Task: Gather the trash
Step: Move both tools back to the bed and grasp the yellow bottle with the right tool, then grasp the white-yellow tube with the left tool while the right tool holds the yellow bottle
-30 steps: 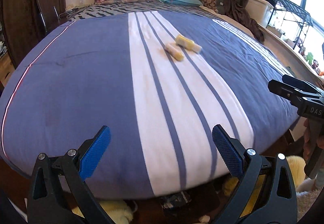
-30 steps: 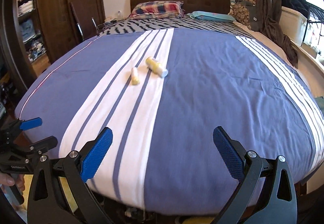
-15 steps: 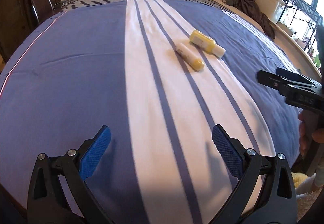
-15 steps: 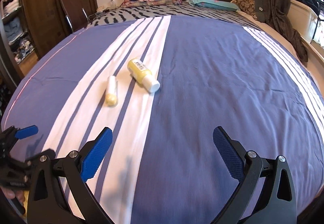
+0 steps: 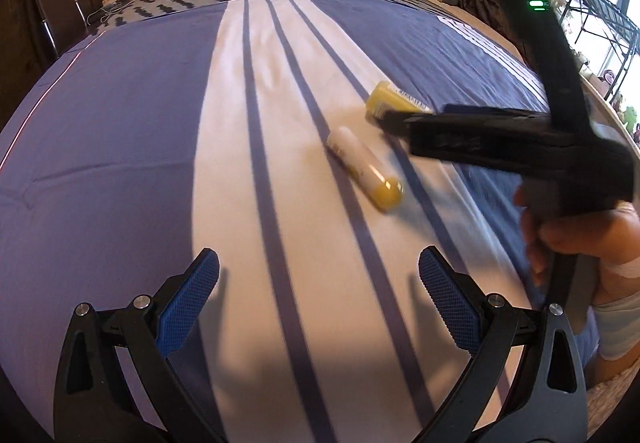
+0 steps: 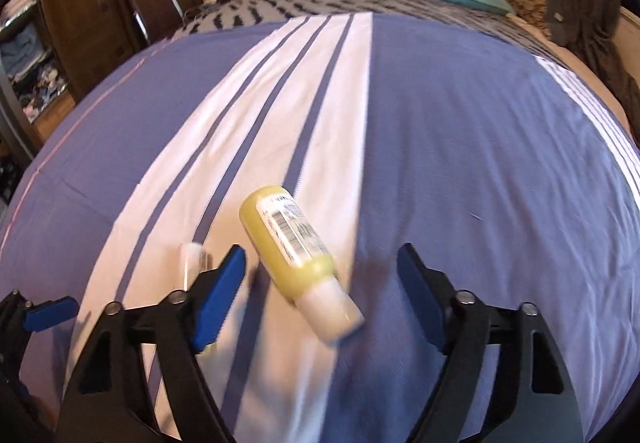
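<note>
Both claws have pushed in from the bed's foot edge. The right claw [image 6: 320, 279] now brackets the yellow bottle [image 6: 294, 247], jaws apart, ready to pinch. The left claw [image 5: 318, 291], also apart, trails toward the small tube [image 5: 364, 169] beside it, mid-bed [image 5: 120, 123] on the white stripe.
</note>
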### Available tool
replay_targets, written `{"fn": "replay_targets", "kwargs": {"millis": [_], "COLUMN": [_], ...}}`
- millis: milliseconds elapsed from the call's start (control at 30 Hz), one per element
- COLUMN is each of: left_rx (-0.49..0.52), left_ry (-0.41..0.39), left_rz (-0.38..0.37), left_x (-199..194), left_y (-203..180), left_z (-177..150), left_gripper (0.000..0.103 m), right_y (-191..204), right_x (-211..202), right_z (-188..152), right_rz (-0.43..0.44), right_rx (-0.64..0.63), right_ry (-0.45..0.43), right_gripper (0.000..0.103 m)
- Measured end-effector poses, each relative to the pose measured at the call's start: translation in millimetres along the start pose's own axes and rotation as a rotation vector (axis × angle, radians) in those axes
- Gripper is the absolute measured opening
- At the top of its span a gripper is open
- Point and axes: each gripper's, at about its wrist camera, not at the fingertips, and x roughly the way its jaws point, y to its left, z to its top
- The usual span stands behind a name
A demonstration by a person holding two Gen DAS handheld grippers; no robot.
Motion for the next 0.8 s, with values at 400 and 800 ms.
{"fn": "replay_targets", "kwargs": {"millis": [400,800], "left_rx": [-0.005,0.039], "left_ry": [-0.01,0.001], "left_rz": [-0.005,0.032], "left_x": [30,43], "left_y": [-20,-33], "left_z": [32,32], "left_gripper": [0.094,0.022], "right_y": [-29,-64], "right_x": [-7,-54], "right_z": [-2,-36], "right_rz": [-0.012,-0.028], "right_rx": [-0.002,0.028], "right_ry": [-0.006,-0.062], "right_gripper": [0.034,0.033]}}
